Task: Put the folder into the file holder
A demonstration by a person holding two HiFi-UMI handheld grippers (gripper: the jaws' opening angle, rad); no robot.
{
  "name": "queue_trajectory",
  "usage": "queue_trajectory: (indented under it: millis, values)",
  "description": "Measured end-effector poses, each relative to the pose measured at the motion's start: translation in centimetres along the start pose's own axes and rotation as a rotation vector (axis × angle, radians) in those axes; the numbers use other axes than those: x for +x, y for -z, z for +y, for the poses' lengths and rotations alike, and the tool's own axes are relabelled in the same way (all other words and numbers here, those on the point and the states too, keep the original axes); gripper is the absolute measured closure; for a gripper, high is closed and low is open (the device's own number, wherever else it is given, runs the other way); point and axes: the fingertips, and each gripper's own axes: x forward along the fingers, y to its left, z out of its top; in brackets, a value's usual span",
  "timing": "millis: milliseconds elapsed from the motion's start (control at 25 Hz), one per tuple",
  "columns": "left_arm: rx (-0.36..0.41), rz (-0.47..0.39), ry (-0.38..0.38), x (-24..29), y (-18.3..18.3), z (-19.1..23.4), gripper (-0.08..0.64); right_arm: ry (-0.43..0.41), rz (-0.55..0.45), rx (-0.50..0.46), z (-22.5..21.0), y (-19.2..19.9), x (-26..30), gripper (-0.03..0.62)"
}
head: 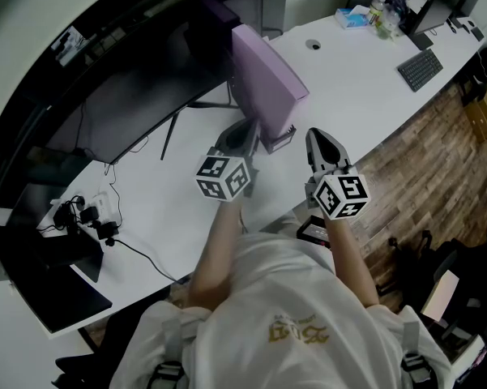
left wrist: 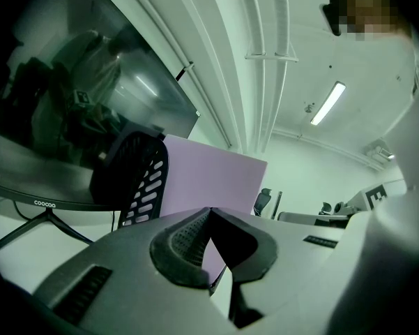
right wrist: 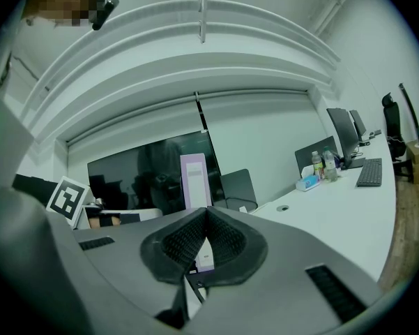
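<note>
the task looks finished, or very nearly so. the purple folder [head: 263, 79] stands upright on the white counter [head: 356, 87], in front of a dark monitor [head: 138, 96]. its lower end seems to sit inside the black file holder [head: 279, 139]. in the left gripper view the holder's slotted mesh side [left wrist: 143, 180] rises right against the folder's flat face [left wrist: 209, 176]. from these angles i cannot tell how deep the folder sits, or whether it is fully in its slot.

neither tool has hold of anything. the left tool [head: 245, 130] has its jaws pressed together with nothing between the pads. it points level at the folder from just short of it. the right tool [head: 318, 136] is closed the same way, empty, and sits a little further out beside the holder. its own view shows the folder [right wrist: 194, 176] standing apart beyond the closed tips.

if anything is left to do, it would be a nudge to seat the folder squarely. nothing shows it leaning badly, though in the head view it tilts a little towards the monitor.

the folder is a thick, box-like binder in pale purple with plain flat sides. a lighter label strip runs down its narrow spine in the right gripper view. it looks stiff and holds its shape without bulging.
</note>
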Motion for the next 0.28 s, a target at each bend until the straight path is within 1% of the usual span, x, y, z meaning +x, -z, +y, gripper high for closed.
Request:
queue_trajectory:
  millis: [280]
  values:
    - [-0.009,0.001,0.002,0.31,0.21,-0.2,0.545,-0.014,0.005,-0.001,-0.01,0.1,-0.09,0.581]
